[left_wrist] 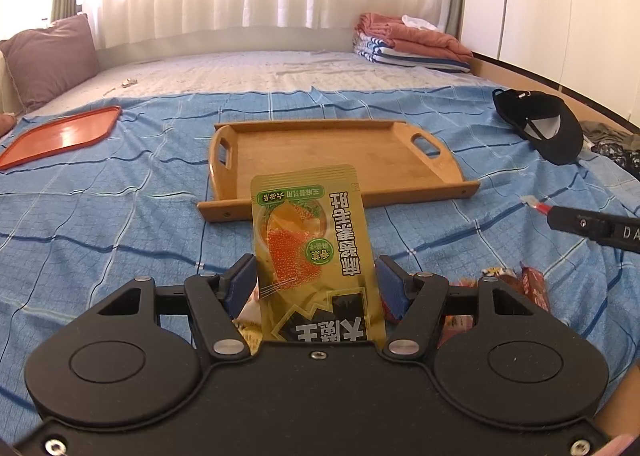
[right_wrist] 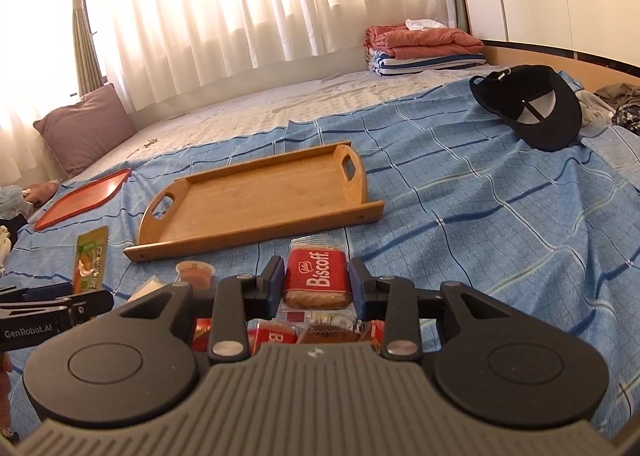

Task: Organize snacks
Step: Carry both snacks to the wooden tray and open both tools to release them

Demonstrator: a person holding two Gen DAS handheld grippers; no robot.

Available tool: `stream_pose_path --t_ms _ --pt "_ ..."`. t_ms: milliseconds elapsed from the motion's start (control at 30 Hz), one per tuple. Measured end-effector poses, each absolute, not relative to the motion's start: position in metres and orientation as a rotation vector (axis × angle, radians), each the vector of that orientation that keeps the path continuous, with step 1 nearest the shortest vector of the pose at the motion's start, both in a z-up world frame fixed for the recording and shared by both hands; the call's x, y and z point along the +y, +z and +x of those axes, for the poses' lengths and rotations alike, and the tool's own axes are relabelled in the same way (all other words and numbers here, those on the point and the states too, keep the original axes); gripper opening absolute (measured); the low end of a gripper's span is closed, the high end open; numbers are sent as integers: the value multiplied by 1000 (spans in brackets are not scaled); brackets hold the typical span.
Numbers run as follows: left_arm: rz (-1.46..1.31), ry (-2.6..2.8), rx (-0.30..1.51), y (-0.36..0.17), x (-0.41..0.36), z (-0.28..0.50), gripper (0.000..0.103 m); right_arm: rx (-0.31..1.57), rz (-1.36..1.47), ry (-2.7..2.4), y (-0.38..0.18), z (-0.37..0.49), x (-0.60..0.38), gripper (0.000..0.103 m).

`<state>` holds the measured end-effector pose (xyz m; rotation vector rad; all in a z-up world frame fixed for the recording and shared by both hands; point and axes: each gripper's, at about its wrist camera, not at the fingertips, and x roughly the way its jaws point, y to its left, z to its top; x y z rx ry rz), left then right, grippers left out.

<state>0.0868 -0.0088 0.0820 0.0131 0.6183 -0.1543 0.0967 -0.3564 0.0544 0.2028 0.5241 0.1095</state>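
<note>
A wooden tray (left_wrist: 320, 152) sits bare on the blue sheet (left_wrist: 100, 216), with a red lid (left_wrist: 60, 136) and a black cap (left_wrist: 544, 128) well off to the sides (nothing blocks the tray). The left gripper (left_wrist: 316, 282) squeezes a yellow snack pouch (left_wrist: 312, 240). The right gripper (right_wrist: 316, 282) squeezes a Biscoff pack (right_wrist: 316, 278) above more snacks (right_wrist: 280, 336).

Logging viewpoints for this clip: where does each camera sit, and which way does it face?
Left wrist: sits on the left gripper, facing across the bed to the wooden tray; its pads clamp a yellow pouch; the right gripper's tip enters at right.
Right wrist: sits on the right gripper, shut on a Biscoff pack, facing the tray from its right.
Shared: tray, orange lid, black cap, pouch.
</note>
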Motion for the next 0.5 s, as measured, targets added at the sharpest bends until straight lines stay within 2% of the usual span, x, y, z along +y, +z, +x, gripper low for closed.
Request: stream_pose_path --t_ms 500 --pt "-4 -183 626 112 -15 174 63 552 217 187 77 180 -362 40"
